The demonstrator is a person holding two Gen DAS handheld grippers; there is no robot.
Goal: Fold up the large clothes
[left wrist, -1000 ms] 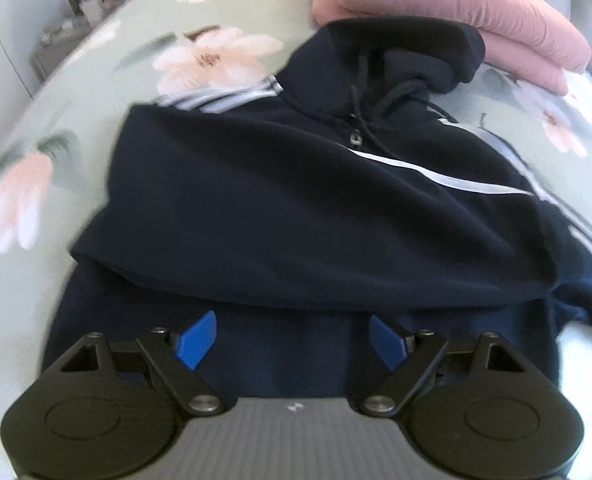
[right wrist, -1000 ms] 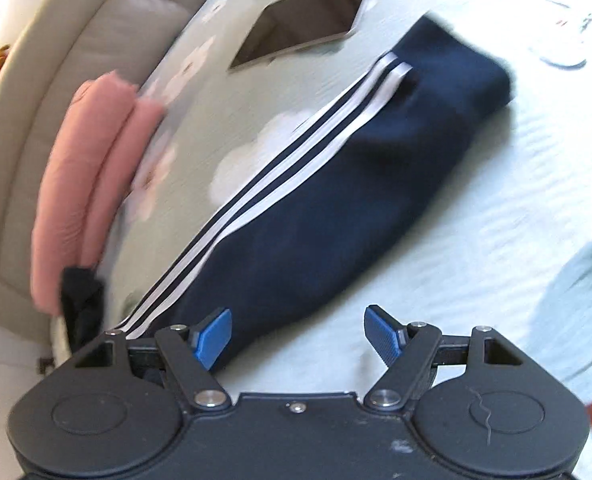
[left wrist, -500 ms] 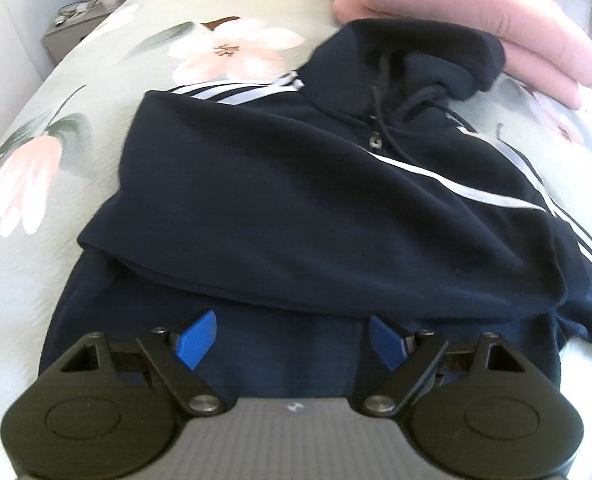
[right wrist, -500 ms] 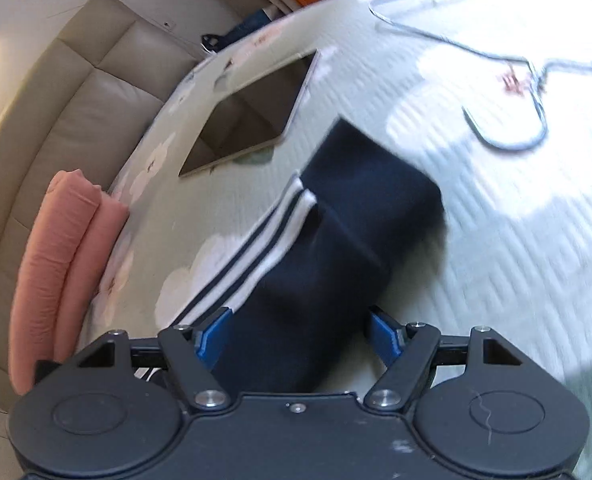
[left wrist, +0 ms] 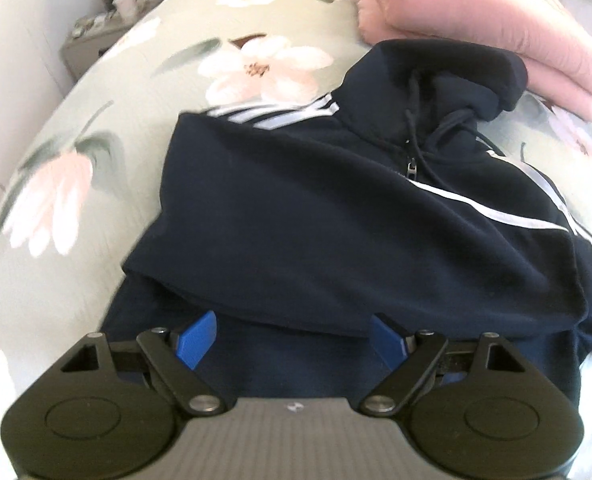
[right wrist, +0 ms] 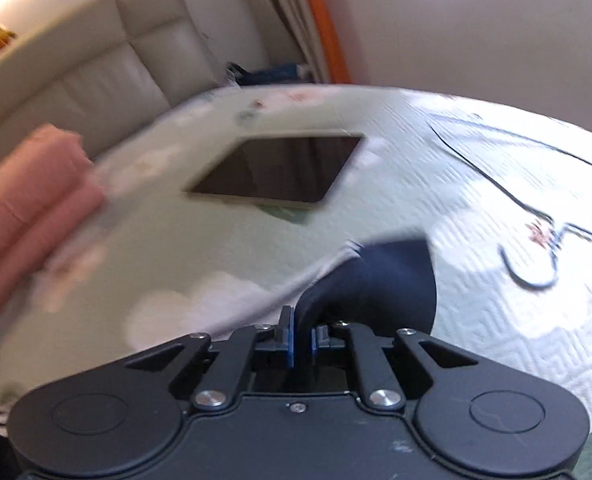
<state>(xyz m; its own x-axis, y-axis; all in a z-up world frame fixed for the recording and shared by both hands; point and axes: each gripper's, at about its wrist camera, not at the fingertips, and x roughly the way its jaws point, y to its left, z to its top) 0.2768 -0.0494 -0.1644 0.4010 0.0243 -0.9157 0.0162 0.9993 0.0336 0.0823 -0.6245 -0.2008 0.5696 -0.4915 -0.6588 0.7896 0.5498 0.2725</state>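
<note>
Spread over the bed's pale green floral quilt (left wrist: 108, 128), our navy zip hoodie with white sleeve stripes (left wrist: 336, 216) lies front up, one sleeve folded across. It is soft, thick and floppy, so we judge cuffs and hems the best holds. Our left tongs (left wrist: 292, 336) hover spread above its hem; our right tongs (right wrist: 301, 340) pinch the dark sleeve cuff (right wrist: 380, 280). Near the sleeve lie a dark-screened tablet (right wrist: 280, 172) and a wire hanger (right wrist: 536, 248); folded pink blankets (left wrist: 476, 28) touch the hood.

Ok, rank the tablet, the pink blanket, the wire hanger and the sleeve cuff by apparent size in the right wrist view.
1. Pink blanket, partly cut off
2. Tablet
3. Sleeve cuff, enlarged by nearness to the camera

Wire hanger: long but thin, so left unranked.
</note>
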